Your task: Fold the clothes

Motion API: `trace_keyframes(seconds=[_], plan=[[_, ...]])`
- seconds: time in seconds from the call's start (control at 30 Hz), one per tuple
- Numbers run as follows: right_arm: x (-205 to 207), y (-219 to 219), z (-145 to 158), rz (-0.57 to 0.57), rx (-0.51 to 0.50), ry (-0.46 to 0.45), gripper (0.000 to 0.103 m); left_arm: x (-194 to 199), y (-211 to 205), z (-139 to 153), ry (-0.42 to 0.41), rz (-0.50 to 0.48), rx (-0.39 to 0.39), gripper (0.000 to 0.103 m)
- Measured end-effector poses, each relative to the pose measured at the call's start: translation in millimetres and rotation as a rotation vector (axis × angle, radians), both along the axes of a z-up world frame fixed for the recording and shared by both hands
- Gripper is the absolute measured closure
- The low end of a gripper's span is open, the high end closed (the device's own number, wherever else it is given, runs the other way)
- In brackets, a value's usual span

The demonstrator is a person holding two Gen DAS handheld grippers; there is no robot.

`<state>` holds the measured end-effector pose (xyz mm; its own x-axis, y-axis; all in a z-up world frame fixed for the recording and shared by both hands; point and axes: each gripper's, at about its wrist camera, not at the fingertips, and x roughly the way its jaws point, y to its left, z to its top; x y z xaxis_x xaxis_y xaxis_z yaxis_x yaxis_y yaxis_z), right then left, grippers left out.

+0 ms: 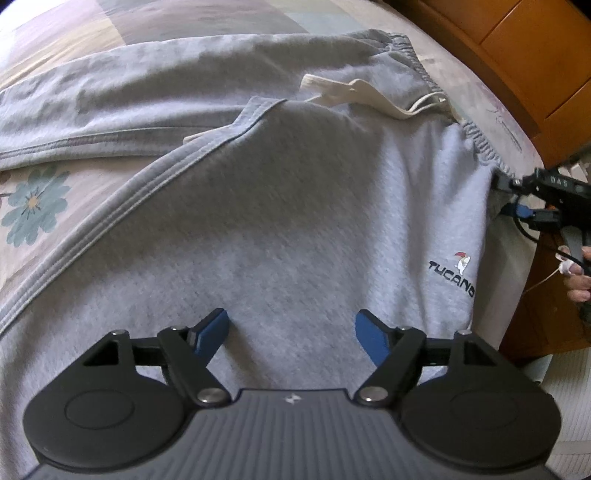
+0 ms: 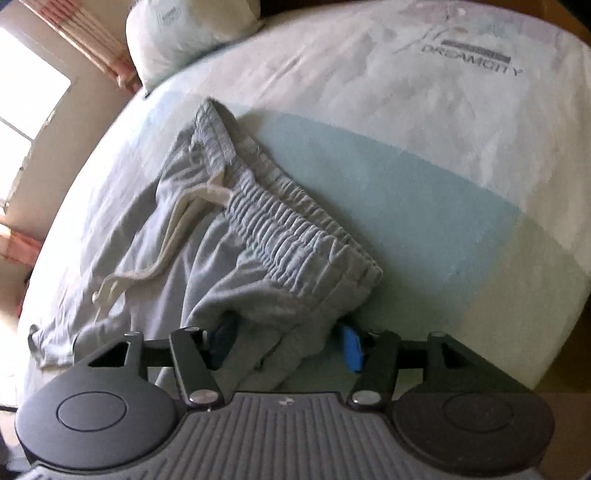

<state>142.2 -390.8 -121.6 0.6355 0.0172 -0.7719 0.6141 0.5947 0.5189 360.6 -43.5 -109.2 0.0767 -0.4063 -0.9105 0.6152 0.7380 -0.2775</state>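
Grey sweatpants (image 1: 280,206) with a printed logo (image 1: 452,275) lie spread on the bed, one leg folded over the other. In the left wrist view my left gripper (image 1: 290,332) hovers open just above the upper leg, with nothing between its blue pads (image 1: 212,332). The gathered waistband (image 2: 295,236) and the white drawstring (image 2: 173,236) show in the right wrist view. My right gripper (image 2: 286,343) stands open at the waistband corner, with a bunched fold of the grey cloth lying between its fingers. That same gripper (image 1: 508,197) appears at the right edge of the left wrist view, held by a hand (image 1: 578,277).
The bed carries a floral sheet (image 1: 33,203) and a pale blue and white cover (image 2: 424,177). A pillow (image 2: 184,33) lies at the head. Wooden furniture (image 1: 517,48) stands close beside the bed. A curtain and a bright window (image 2: 33,92) are at the left.
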Motion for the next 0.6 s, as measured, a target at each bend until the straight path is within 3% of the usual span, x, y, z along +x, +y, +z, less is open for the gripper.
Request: trace_keyframes(seconds=[0.1, 0.4, 0.6], plan=[[3.8, -5.9, -3.8, 0.015, -0.009, -0.016, 0.028, -2.9, -1.9, -0.2, -0.008, -0.016, 0.011, 0.024], [12.1, -20.9, -13.7, 0.069, -0.048, -0.06, 0.031, -6.4, -5.2, -1.3, -0.017, -0.033, 0.027, 0.022], [38.6, 9.0, 0.9, 0.25, -0.289, 0.056, 0.025, -11.4, -8.7, -2.5, -0.035, -0.053, 0.031, 0.017]])
